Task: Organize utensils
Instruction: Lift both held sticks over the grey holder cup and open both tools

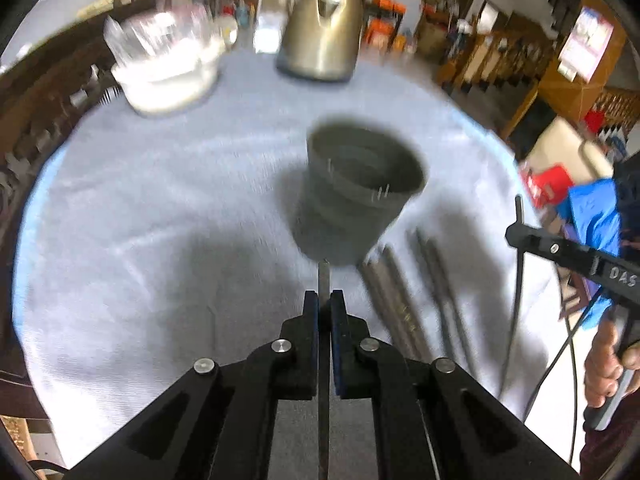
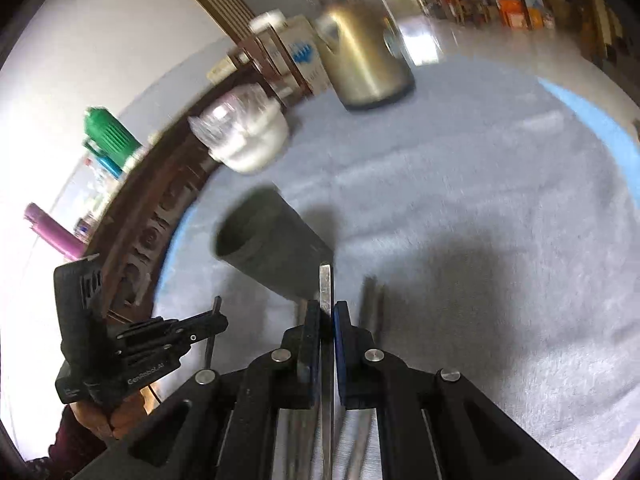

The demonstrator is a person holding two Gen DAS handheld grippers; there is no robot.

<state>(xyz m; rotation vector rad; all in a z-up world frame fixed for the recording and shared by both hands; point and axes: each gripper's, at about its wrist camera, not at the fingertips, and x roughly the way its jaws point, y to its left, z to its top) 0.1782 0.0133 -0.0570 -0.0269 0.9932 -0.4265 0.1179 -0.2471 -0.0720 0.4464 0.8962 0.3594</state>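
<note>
Left wrist view shows the left tongs (image 1: 324, 300) clenched on a thin metal utensil (image 1: 324, 276) whose tip pokes out past the pads toward the dark cup (image 1: 360, 184), which stands upright on the cloth-covered surface (image 1: 160, 220), mouth open, likely placed as the holder the utensils go into. More utensils (image 1: 416, 292) lie flat on the cloth just right of the tongs, near the cup's base, apparently waiting their turn. The right tongs (image 2: 327, 312) are likewise clenched on a slim metal utensil (image 2: 326, 284), its end sticking up between the pads; seen from there the cup sits just ahead and to the left. Both utensils are gripped near one end, probably so the free end can drop into the cup. A kettle (image 1: 320, 28) and a white bowl (image 1: 168, 76) stand well beyond
</note>
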